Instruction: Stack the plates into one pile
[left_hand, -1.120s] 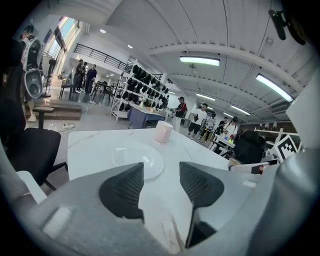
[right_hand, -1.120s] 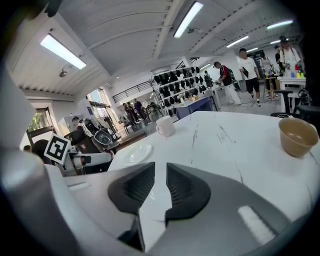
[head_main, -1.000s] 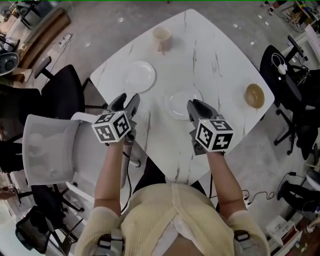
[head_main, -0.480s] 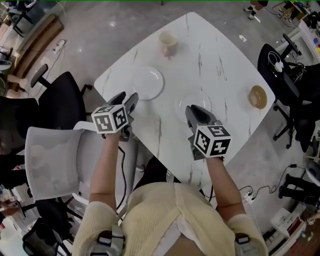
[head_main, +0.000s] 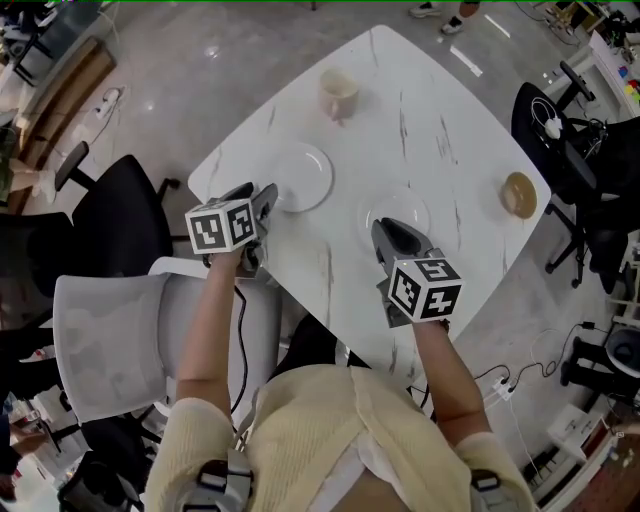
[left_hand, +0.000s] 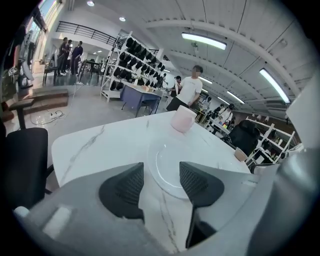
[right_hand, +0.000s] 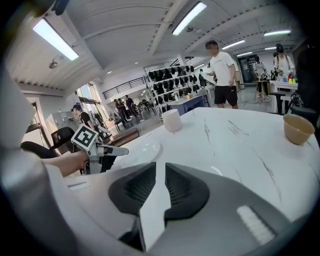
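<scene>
Left gripper at the near-left edge of the table, jaws wide apart, gripping nothing. Just ahead, a white plate lying flat, its near rim showing in the gap between the pads, no contact visible. Right gripper over the near edge of the second plate, jaws just closing to a narrow slit, only white surface seen inside. Plates well apart, unstacked. Black-and-white square markers on both cubes.
</scene>
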